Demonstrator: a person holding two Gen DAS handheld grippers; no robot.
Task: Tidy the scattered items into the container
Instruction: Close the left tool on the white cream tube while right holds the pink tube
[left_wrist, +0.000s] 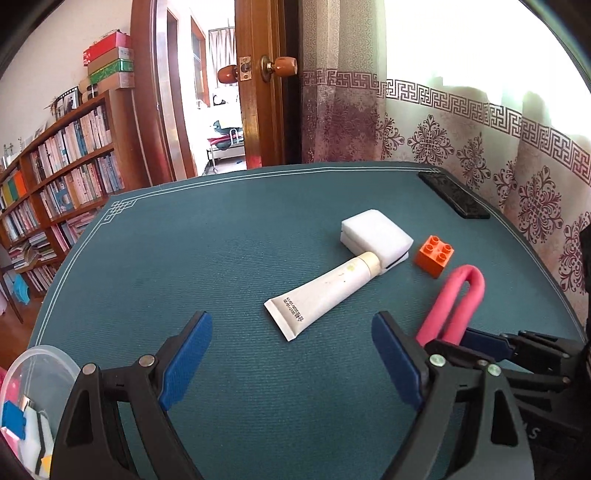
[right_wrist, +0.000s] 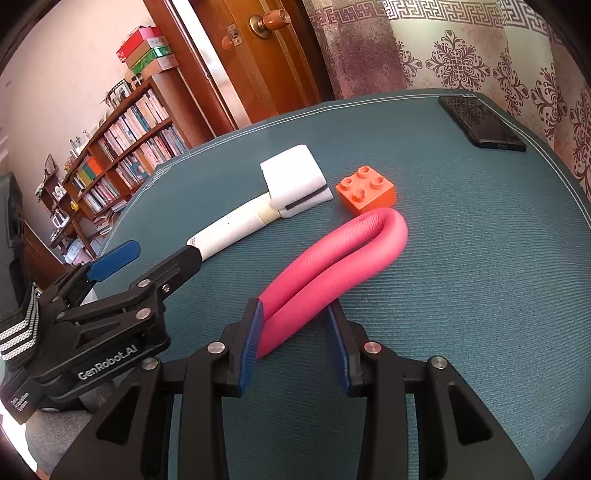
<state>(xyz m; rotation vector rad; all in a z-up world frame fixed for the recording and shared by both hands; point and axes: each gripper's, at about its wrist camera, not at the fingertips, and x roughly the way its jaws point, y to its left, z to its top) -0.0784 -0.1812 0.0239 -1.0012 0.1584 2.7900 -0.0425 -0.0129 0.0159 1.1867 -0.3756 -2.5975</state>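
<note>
On the teal mat lie a white squeeze tube (left_wrist: 325, 291), a white sponge (left_wrist: 376, 236) at its cap, an orange toy brick (left_wrist: 435, 254) and a pink foam tube (right_wrist: 332, 258) bent into a U. My right gripper (right_wrist: 295, 315) is shut on the pink tube's two loose ends, a pad pressing each side, and the tube rests on the mat. My left gripper (left_wrist: 291, 323) stands open just short of the white tube's flat end, with nothing between its fingers. A clear plastic container (left_wrist: 37, 373) holding several small items sits at the lower left.
A black phone (left_wrist: 458, 195) lies at the mat's far right corner. Patterned curtains hang behind the table, with a wooden door and a bookshelf (left_wrist: 62, 173) to the left. The right gripper's body (left_wrist: 517, 354) sits close beside my left gripper's right finger.
</note>
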